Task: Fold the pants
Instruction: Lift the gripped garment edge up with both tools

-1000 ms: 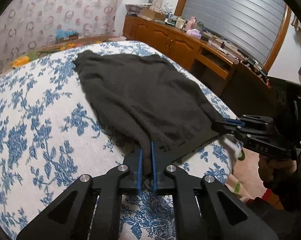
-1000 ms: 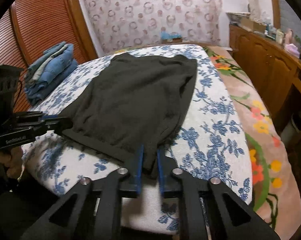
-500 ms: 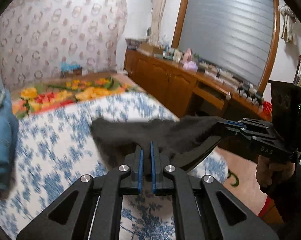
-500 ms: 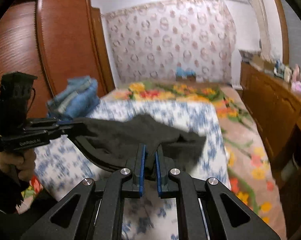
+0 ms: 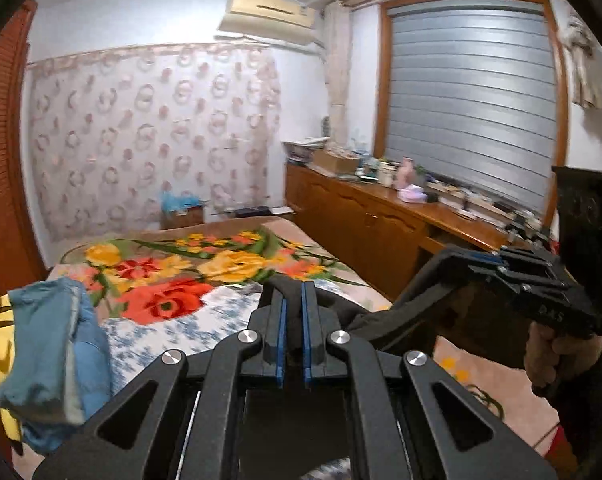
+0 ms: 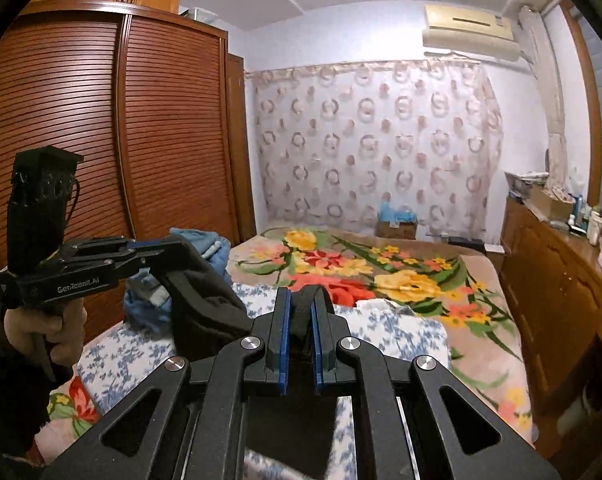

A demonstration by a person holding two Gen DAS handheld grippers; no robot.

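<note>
The dark grey pants (image 5: 405, 312) hang in the air, stretched between both grippers above the near end of the bed. My left gripper (image 5: 293, 300) is shut on one corner of their edge; it also shows in the right wrist view (image 6: 157, 252). My right gripper (image 6: 299, 308) is shut on the other corner, with dark cloth (image 6: 209, 304) drooping to its left; it shows at the right of the left wrist view (image 5: 473, 258). Most of the pants hang below the fingers, out of sight.
The bed has a blue-flowered white sheet (image 6: 385, 328) and a bright floral blanket (image 5: 173, 264) further back. A pile of folded blue clothes (image 5: 49, 348) lies at the bed's left. A wooden sideboard (image 5: 373, 232) runs along the right; a wardrobe (image 6: 101, 140) stands left.
Both grippers have lifted the pants off the bed and tilted up. The pants lay spread flat a second ago and now hang in the air between the grippers.
</note>
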